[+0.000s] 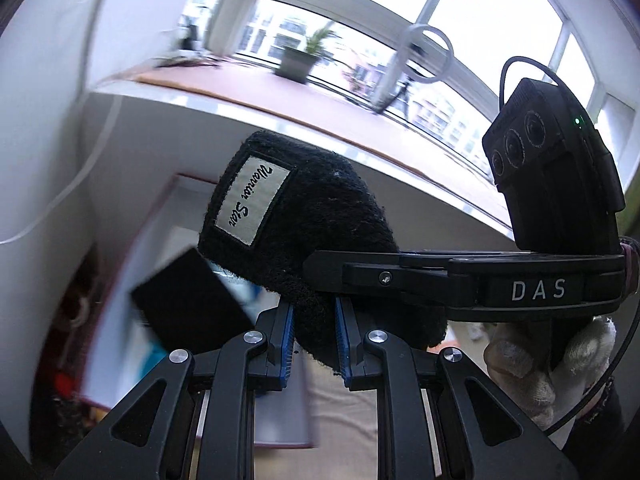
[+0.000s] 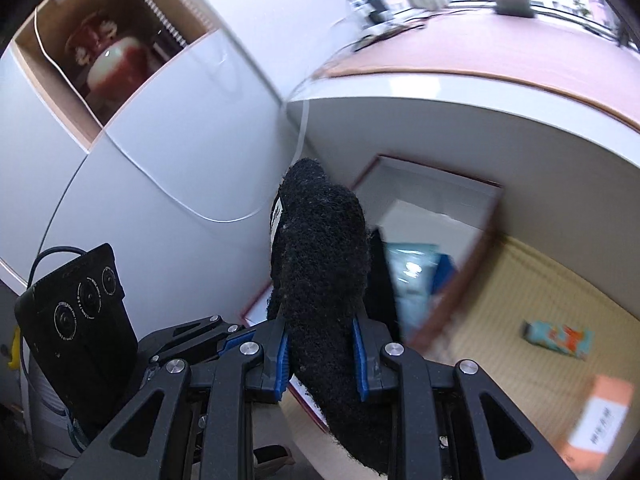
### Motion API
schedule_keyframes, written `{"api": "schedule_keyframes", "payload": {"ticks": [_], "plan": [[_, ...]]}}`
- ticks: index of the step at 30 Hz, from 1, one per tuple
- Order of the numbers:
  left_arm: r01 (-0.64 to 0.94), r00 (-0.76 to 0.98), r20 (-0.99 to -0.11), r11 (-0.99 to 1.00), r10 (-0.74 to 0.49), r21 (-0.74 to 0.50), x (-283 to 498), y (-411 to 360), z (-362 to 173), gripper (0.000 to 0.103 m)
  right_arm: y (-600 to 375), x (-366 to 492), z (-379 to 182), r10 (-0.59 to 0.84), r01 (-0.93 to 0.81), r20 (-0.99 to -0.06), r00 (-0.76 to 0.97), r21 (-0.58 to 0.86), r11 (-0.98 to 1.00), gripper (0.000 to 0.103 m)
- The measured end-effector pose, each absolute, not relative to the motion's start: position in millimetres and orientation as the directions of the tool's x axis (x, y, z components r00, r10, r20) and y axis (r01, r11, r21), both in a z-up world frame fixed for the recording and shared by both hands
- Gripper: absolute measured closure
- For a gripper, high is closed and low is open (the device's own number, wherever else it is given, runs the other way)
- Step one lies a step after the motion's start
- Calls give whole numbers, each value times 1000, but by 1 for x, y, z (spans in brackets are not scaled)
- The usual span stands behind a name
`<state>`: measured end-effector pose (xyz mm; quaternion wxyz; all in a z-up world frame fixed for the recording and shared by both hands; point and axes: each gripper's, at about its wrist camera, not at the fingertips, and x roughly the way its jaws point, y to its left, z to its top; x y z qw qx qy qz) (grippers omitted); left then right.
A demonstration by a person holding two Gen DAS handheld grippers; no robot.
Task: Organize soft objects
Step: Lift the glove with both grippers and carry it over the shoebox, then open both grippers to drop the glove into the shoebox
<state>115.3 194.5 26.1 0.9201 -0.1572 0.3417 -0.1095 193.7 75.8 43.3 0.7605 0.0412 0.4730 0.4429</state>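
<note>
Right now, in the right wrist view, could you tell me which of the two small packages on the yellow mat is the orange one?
The orange box with the white label, nearest the lower right edge; the other package, farther up the mat, is teal with orange print.

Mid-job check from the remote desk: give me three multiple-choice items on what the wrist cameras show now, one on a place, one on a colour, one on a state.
1. Where does the potted plant stand?
A. on the windowsill
B. on the yellow mat
C. inside the wall niche

2. What colour is the fuzzy fabric item with the sewn label?
A. white
B. black
C. orange

3. How does the left gripper stand?
A. wide open and empty
B. shut on the fabric
C. out of view

Answers:
1 A, the pot sits on the sill before the window panes.
2 B, its pile is black with a pale label.
3 B, the blue pads press the fabric from both sides; the right gripper clamps it too.
</note>
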Motion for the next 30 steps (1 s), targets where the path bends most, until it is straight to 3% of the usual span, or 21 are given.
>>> {"api": "schedule_keyframes", "payload": {"ticks": [10,12,14,16,18,20,30], "plan": [[3,689,-695,960,-206,-281,105,236,13,86,148,195,17,653,-680,-749,113,421,600,79],[-15,676,-720,974,-156,-225,106,235,7,83,155,195,11,600,-693,-785,155,347,633,70],[-45,671,-734,984,-99,-174,100,237,3,82,160,192,11,555,-701,-805,208,273,659,55],[-69,667,-742,985,-73,-159,102,241,-1,80,156,192,11,534,-692,-807,255,233,683,51],[-81,672,-738,984,-64,-159,99,244,-2,65,147,192,12,527,-685,-802,280,218,695,47],[-88,688,-725,987,-39,-137,93,242,1,60,135,191,13,517,-684,-798,309,191,704,40],[-25,710,-702,994,-57,-106,78,203,4,53,63,171,12,505,-646,-761,407,150,748,40]]}}
